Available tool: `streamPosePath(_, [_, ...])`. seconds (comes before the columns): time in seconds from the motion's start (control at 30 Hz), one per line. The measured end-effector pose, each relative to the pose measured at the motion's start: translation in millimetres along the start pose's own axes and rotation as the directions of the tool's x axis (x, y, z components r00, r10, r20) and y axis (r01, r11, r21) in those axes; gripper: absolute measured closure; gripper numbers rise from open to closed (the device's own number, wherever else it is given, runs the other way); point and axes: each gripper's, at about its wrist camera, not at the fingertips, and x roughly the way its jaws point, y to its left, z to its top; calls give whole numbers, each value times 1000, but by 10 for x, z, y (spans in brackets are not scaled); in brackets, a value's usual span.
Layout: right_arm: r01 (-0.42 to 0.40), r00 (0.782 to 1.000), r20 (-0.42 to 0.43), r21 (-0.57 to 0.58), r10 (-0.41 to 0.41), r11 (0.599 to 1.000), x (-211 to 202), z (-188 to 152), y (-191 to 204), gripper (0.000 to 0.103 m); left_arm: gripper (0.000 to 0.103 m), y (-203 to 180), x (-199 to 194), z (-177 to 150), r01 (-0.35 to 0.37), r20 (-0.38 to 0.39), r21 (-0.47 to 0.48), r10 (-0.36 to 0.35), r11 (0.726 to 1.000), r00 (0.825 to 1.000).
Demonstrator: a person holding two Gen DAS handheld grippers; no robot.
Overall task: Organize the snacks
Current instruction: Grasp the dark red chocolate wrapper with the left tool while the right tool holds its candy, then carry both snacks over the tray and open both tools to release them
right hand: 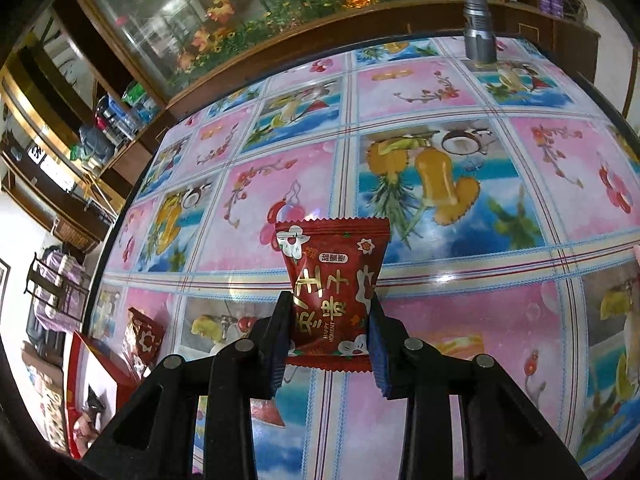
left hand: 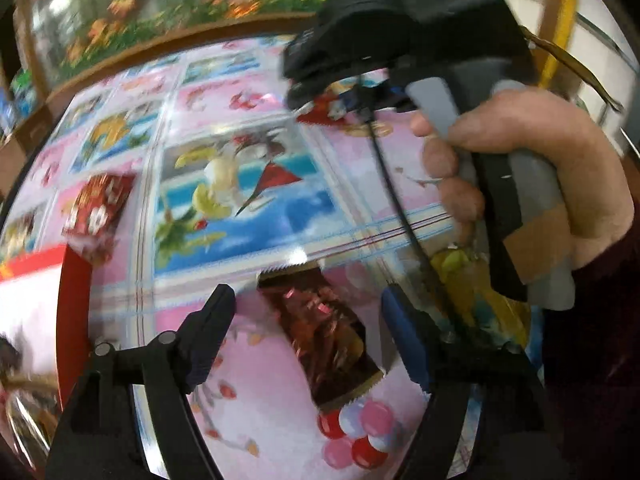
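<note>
A red snack packet [right hand: 334, 300] sits clamped between the right hand-held gripper [right hand: 328, 344] fingers, lifted above the table [right hand: 460, 312]. The left hand-held gripper [left hand: 308, 332] is spread apart around a dark brown snack packet [left hand: 328, 336] lying on the table. Another red packet [left hand: 98, 210] lies beside a red box [left hand: 74, 320].

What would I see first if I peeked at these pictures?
First, the red snack packet with gold writing, pinched in the right gripper above the bright fruit-and-flower tablecloth. Next, a dark brown snack wrapper lying on the cloth between the open left gripper's fingers. Another red packet lies farther left by a red box.
</note>
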Motion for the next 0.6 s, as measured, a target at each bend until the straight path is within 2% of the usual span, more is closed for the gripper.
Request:
streamPosePath(0.13, [-3, 1000, 3, 9, 3, 1000, -15, 2, -17, 68, 28, 45, -82, -77, -31, 27, -40, 32, 999, 999])
streamPosePath(0.17, [-6, 1000, 4, 9, 6, 1000, -20, 1, -17, 68, 31, 43, -92, -93, -40, 34, -43, 42, 998, 999])
streamPosePath(0.2, [-7, 1000, 4, 8, 7, 1000, -21, 2, -17, 68, 45, 40, -88, -106, -40, 31, -40, 41, 998, 999])
streamPosePath(0.3, [-11, 1000, 2, 7, 11, 1000, -26, -7, -7, 68, 70, -26, -85, -116, -48, 37, -6, 48, 999, 998])
streamPosePath(0.43, [-23, 1000, -2, 3, 23, 1000, -30, -18, 17, 68, 71, -48, -97, -117, -16, 51, 1, 16, 1000, 999])
streamPosePath(0.6, [-85, 996, -15, 24, 85, 996, -27, -16, 11, 68, 71, 30, -165, -98, 13, 73, -25, -11, 1000, 997])
